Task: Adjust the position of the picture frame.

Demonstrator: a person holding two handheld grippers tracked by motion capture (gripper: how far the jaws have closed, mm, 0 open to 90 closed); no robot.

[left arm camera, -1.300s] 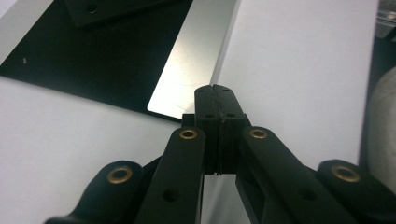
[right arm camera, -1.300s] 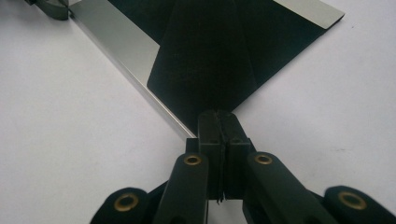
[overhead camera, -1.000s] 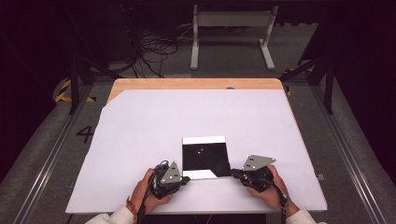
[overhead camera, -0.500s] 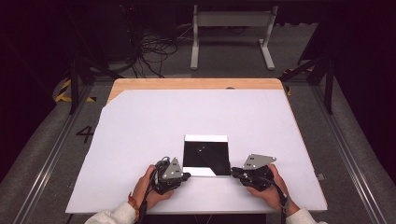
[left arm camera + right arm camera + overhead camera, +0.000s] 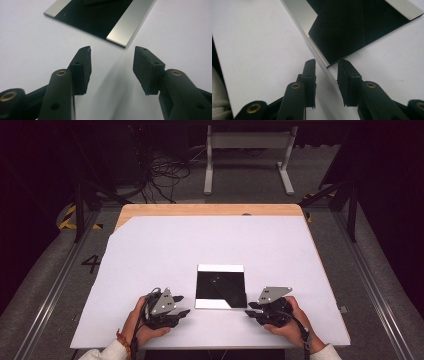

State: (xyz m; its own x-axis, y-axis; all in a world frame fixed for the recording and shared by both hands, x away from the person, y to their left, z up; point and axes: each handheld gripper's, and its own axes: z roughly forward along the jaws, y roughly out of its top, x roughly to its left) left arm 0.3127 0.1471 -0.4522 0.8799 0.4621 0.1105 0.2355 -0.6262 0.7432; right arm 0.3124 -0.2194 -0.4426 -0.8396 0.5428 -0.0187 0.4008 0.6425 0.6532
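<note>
The counter [image 5: 150, 250], covered by a white sheet with a strip of bare wood along its far edge, carries one thing: a flat black square sheet [image 5: 221, 286] with pale strips along its far and near sides. It lies close to the counter's near edge, about midway between the left and right edges, and one corner looks folded over into a dark triangle.

The left hand-held gripper [image 5: 186, 312] sits by the near edge, just left of the sheet's near left corner and apart from it. Its jaws have just been opening and stand fairly wide, nothing between them.

The right hand-held gripper [image 5: 248, 312] sits at the sheet's near right corner. Its jaws have just been opening and stand narrowly apart, the corner just ahead of the tips, unpinched.
</note>
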